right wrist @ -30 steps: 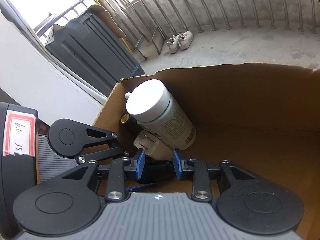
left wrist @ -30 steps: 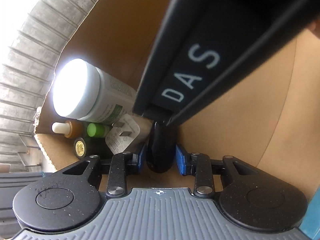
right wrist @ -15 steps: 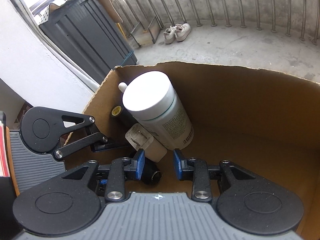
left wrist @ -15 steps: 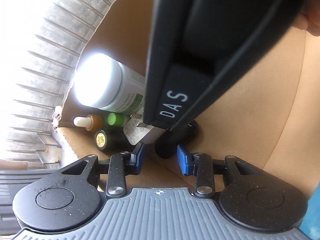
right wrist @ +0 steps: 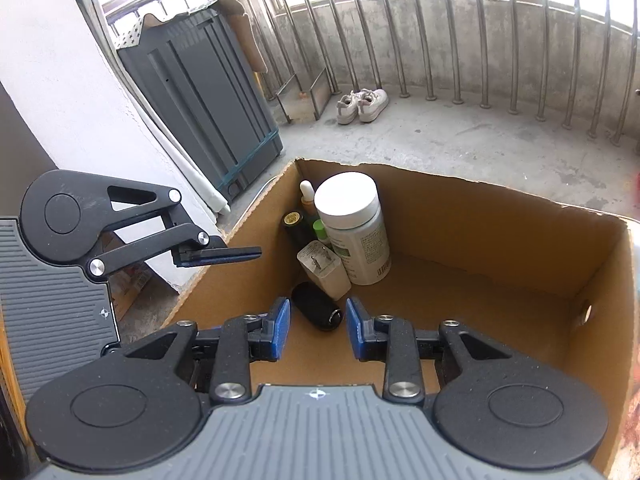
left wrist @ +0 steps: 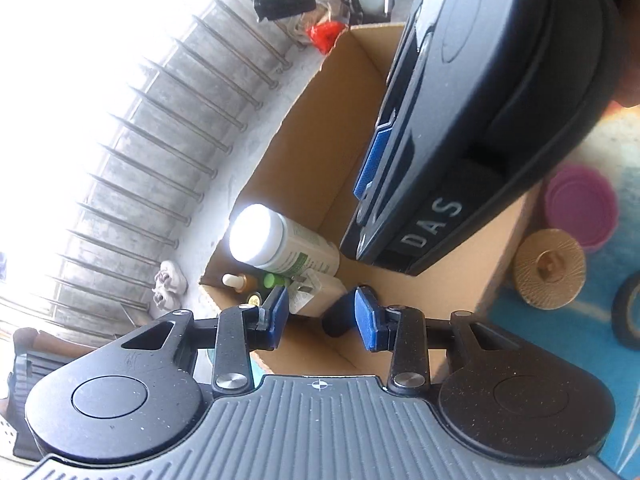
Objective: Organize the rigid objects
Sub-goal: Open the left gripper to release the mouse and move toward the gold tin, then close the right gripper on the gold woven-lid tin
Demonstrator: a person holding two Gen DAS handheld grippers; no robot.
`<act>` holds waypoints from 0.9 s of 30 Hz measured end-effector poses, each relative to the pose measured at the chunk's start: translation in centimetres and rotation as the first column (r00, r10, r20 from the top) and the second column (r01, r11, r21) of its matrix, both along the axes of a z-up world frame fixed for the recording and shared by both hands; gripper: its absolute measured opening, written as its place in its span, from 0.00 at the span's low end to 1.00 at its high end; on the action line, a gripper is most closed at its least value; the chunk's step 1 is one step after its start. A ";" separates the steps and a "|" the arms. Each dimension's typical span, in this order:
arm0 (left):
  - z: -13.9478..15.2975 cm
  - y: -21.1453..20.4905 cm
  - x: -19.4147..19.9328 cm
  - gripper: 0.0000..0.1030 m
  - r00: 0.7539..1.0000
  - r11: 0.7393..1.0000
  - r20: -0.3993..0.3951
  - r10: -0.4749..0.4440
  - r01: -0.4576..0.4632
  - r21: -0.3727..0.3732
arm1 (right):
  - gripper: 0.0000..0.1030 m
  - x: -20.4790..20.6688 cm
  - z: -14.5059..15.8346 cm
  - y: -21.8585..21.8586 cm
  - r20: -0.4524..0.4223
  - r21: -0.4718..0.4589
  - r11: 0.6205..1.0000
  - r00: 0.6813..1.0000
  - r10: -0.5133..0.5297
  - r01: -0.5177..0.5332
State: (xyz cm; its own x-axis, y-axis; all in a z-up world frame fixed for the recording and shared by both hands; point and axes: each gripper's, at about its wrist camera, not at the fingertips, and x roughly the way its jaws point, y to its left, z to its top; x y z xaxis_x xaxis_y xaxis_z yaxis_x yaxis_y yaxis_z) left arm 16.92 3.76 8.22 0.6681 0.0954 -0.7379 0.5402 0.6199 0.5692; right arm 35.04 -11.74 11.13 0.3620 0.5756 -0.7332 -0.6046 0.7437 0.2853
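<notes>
Basically both grippers hung over cardboard box (right wrist: 460, 216), empty. Left gripper (left wrist: 320, 316) spread, nothing between pads; right gripper (right wrist: 316, 326) spread too, nothing pinched. Black cylinder (right wrist: 318, 306) lay on box floor beside white charger (right wrist: 324, 268) and white-capped bottle (right wrist: 354, 228). Risk: cylinder lying sideways could roll; careless next drop could topple packed corner bottles.

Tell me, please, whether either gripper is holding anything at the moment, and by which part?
Nothing is held. The left gripper and right gripper both have bare pads, above the cardboard box; the black oval object lies loose on the box floor.
</notes>
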 end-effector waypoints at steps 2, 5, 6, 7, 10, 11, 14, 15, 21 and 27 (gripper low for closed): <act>0.9 -0.1 -2.0 0.40 0.999 0.997 0.017 -0.031 0.032 -0.066 | 0.33 -1.6 0.8 -1.1 0.038 0.013 1.000 0.999 -0.003 0.003; 1.8 -0.7 -5.7 0.50 0.995 0.983 0.076 -0.069 0.081 -0.166 | 0.33 -4.6 1.6 -3.3 0.080 0.059 0.998 0.997 -0.001 -0.004; 2.0 -2.0 -6.3 0.51 0.993 0.975 0.091 -0.075 0.093 -0.204 | 0.33 -5.8 1.9 -4.2 0.096 0.061 0.998 0.995 0.022 -0.028; 2.1 -2.0 -6.7 0.51 0.992 0.962 0.105 -0.073 0.098 -0.256 | 0.33 -7.0 2.1 -4.9 0.127 0.070 0.997 0.992 0.027 -0.036; 0.6 -2.0 -7.8 0.57 0.995 0.904 0.070 -0.072 0.095 -0.417 | 0.34 -10.9 2.2 -7.3 0.202 0.084 0.996 0.979 0.007 -0.025; -0.6 -2.5 -8.0 0.59 0.996 0.884 0.041 -0.082 0.091 -0.459 | 0.34 -11.8 1.7 -8.1 0.191 0.098 0.995 0.982 0.009 -0.028; -3.8 -3.0 -7.5 0.59 0.997 0.829 0.026 -0.066 0.070 -0.555 | 0.34 -12.9 -0.6 -9.4 0.119 0.123 0.992 0.993 0.004 -0.019; -4.5 -3.2 -7.2 0.59 0.999 0.817 0.027 -0.042 0.049 -0.575 | 0.34 -12.9 -1.4 -9.5 0.106 0.119 0.993 0.994 -0.006 -0.007; -7.6 -2.5 -4.5 0.61 0.987 0.682 -0.063 0.148 -0.148 -0.717 | 0.34 -12.4 -4.5 -9.7 0.040 0.105 0.993 0.997 -0.061 0.057; -8.5 -1.3 -3.0 0.57 0.971 0.556 -0.081 0.226 -0.196 -0.807 | 0.57 -11.6 -5.8 -9.4 0.000 0.123 0.988 0.995 -0.098 0.097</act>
